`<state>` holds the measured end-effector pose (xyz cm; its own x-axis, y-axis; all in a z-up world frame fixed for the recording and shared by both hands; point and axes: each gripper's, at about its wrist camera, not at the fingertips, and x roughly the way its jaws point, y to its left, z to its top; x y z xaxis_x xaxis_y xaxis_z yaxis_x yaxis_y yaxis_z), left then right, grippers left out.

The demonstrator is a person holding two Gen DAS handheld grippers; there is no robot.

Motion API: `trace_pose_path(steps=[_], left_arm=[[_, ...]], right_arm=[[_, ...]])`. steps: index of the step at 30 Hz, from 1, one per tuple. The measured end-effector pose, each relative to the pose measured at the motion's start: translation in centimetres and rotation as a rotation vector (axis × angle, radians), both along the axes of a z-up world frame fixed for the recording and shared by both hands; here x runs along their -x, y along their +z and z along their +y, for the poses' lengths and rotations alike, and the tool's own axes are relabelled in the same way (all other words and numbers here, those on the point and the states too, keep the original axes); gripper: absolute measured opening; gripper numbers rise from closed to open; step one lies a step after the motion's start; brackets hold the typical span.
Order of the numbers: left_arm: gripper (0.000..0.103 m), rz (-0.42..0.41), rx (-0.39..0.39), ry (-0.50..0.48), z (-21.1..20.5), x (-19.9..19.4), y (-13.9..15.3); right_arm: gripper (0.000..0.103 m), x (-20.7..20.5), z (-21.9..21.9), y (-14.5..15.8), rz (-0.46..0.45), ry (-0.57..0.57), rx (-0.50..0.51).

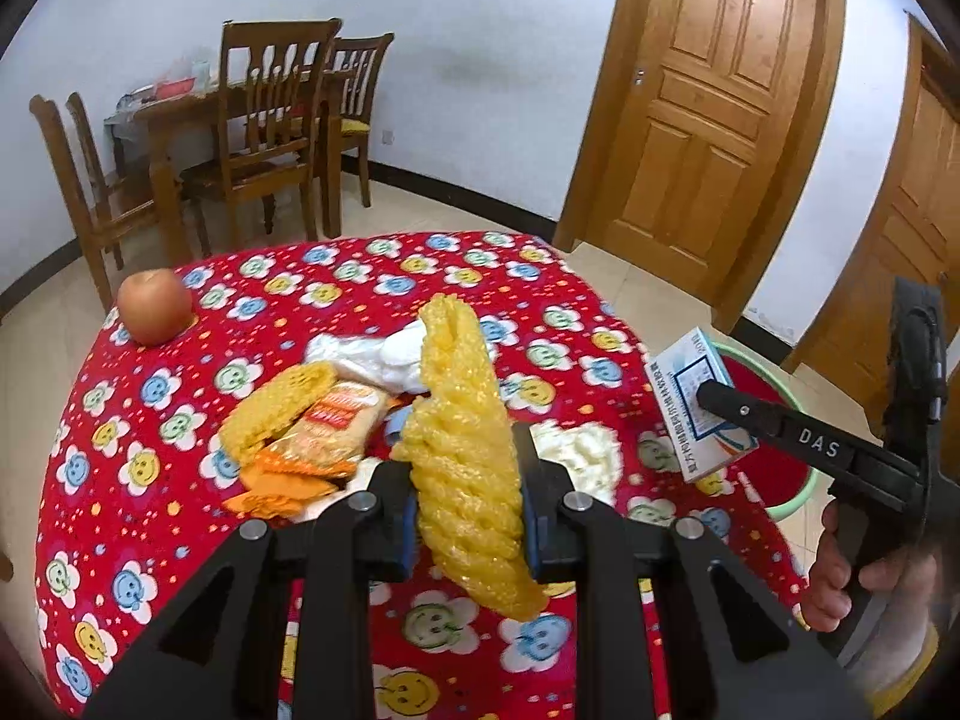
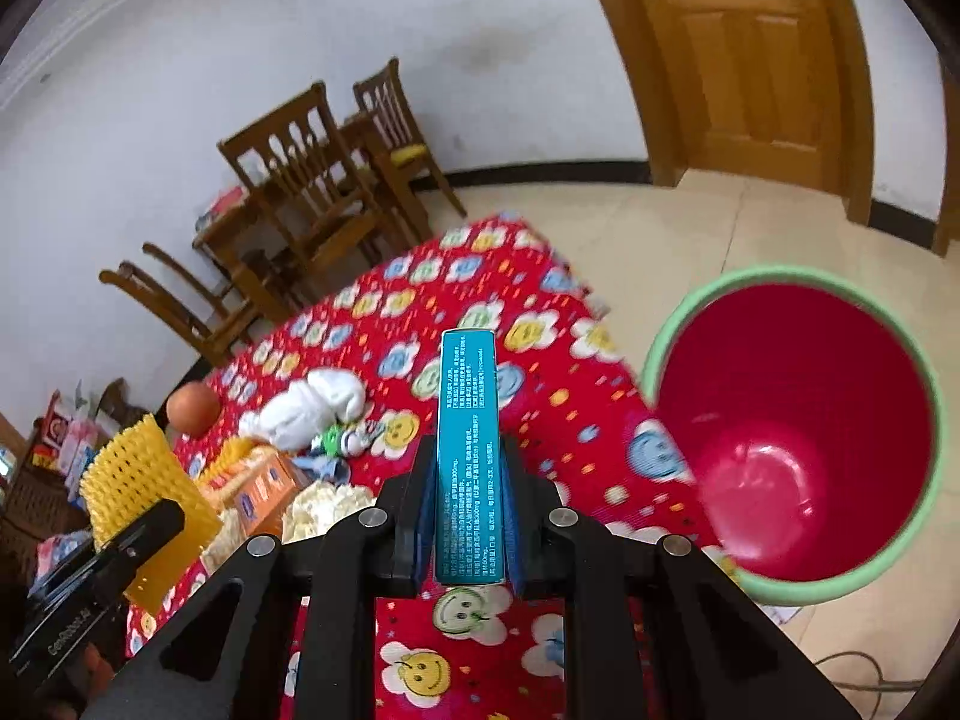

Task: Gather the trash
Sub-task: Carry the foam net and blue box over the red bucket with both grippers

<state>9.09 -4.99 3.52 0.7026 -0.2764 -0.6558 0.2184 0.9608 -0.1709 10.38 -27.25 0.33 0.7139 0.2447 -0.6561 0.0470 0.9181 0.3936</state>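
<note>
The lower end of the yellow foam-net fruit sleeve (image 1: 465,462) hangs in front of the left gripper (image 1: 468,516), so the inner faces of the pads are covered; the jaws are clamped on the sleeve at its middle. In the right wrist view that sleeve shows at the lower left, partly behind the black finger of the left gripper. The right gripper (image 2: 468,516) has its jaws closed on a narrow blue-and-white cardboard medicine box (image 2: 467,456), held upright at centre frame; its print is too small to read. In the left wrist view the box's white face appears at the right edge, one black finger laid across it.

The red plastic bin with a pale green rim (image 2: 660,354) sits at the right of the right wrist view, beside the table edge; its lower rim is blurred.

On the red tablecloth patterned with smiley flowers (image 1: 156,480) lies a pile: a second yellow foam net (image 1: 273,405), an orange snack wrapper (image 1: 336,420), a crumpled white plastic bag (image 1: 372,360) and white crumpled tissue (image 1: 576,450), overlapping so that edges are hard to separate. A reddish apple (image 1: 154,306) stands apart at the left.
</note>
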Motion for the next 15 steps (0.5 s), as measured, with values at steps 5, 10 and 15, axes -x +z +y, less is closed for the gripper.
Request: trace_pose_path(steps=[5, 10, 15], left_arm=[[0.025, -0.012, 0.008, -0.061, -2.3, 0.0, 1.0], [0.025, -0.022, 0.004, -0.152, -5.9, -0.1, 1.7], [0.025, -0.028, -0.021, -0.248, -10.3, -0.3, 1.5]], right_arm=[[0.019, 1.9, -2.4, 1.2, -0.036, -0.061, 0.005], [0.019, 3.8, -5.3, 1.7, -0.046, -0.139, 0.027], [0.019, 5.3, -7.8, 1.4, -0.042, -0.219, 0.046]])
